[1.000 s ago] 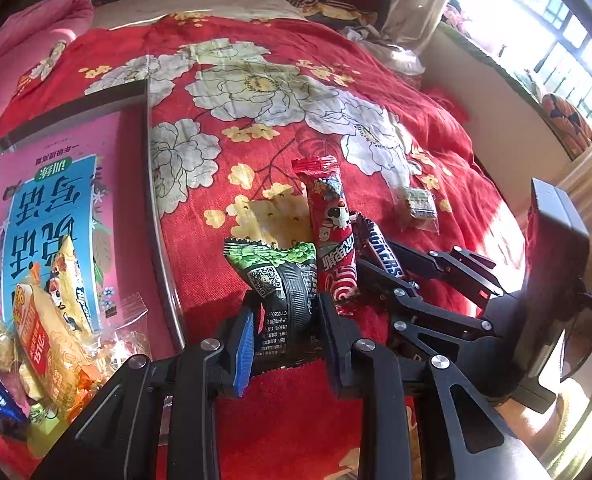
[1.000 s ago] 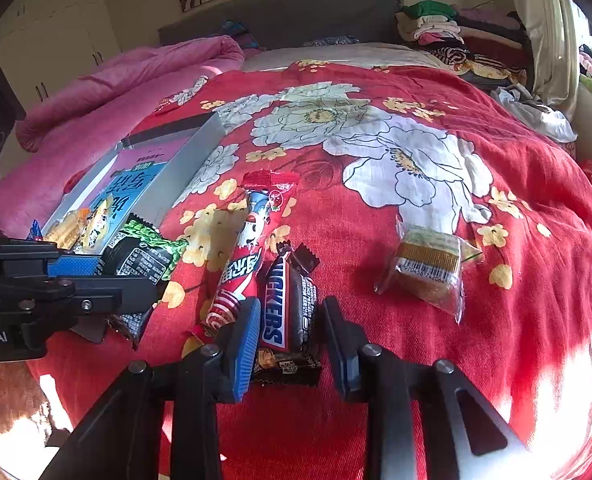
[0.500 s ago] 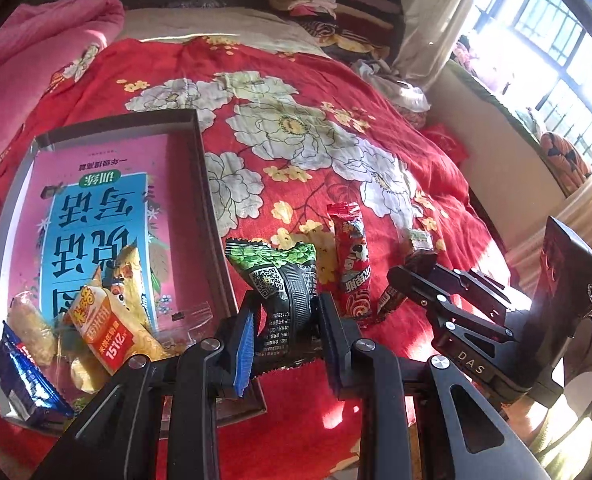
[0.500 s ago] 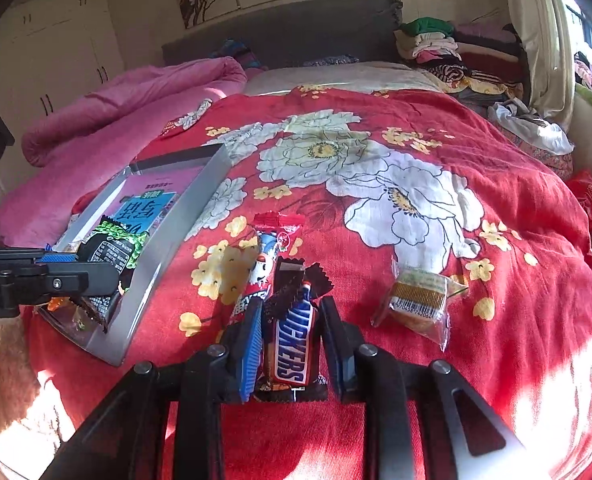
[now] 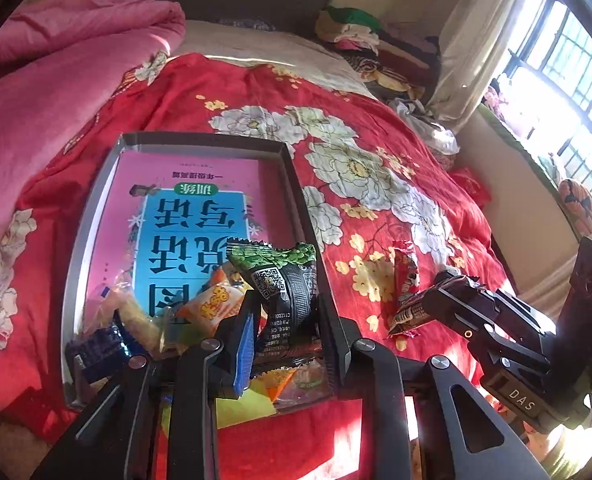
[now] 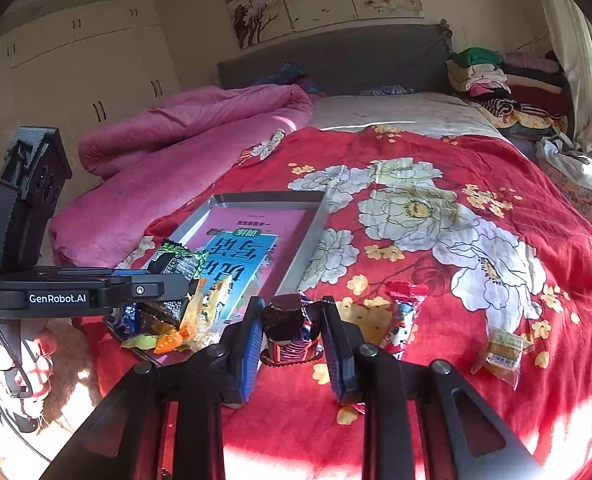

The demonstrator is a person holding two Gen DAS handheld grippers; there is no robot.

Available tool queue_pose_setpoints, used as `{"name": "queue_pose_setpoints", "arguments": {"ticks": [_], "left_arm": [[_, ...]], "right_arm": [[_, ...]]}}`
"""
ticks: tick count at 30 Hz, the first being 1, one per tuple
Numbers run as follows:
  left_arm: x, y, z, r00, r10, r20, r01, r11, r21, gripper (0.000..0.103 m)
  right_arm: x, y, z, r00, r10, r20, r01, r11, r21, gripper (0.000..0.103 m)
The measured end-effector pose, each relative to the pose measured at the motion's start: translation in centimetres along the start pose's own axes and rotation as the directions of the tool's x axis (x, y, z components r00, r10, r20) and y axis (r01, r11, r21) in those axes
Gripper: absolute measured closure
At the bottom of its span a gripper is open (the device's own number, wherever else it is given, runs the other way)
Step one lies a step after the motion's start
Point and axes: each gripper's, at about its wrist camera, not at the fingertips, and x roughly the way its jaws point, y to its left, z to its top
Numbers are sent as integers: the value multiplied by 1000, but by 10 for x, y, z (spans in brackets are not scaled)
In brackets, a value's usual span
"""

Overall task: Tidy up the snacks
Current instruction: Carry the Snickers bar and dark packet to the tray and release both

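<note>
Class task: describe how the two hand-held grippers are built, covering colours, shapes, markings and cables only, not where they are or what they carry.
Both are matte black with angular linkage arms and silver pivot screws. The left gripper has a blue ribbed pad on one finger; so does the right gripper. White lettering reads "GenRobot.AI" on the left one's side and "DAS" on the right one's. Each ends in a blocky black rear housing. A thin cable trails by the left one. No sleeves show.

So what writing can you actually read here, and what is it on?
"GenRobot.AI": side of the left gripper, seen from the right wrist.
"DAS": body of the right gripper, seen from the left wrist.
Large Chinese characters, upside down: the book in the tray; I can't read them reliably.
QR code and fine print on the green-black packet: too small.
Bar in the right gripper: no lettering legible.
</note>
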Motion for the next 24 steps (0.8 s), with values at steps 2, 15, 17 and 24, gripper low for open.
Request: {"name": "queue_pose_setpoints", "arguments": {"ticks": [2, 15, 17, 24], "left_arm": [[-6, 11, -1, 1000, 12, 9, -12, 1000, -14, 73], [-1, 56, -9, 999, 42, -22, -44, 995, -92, 74], [3, 57, -11, 999, 38, -33, -40, 995, -94, 74], [14, 57, -15, 997, 43, -59, -48, 995, -83, 74]], "right_arm": [[4, 12, 2, 1000, 25, -11, -25, 1000, -16, 74], [53, 60, -1, 992, 40, -117, -56, 990, -132, 74], [59, 63, -2, 991, 41, -128, -58, 989, -135, 74], [77, 70, -3, 986, 40, -160, -63, 988, -138, 74]]}}
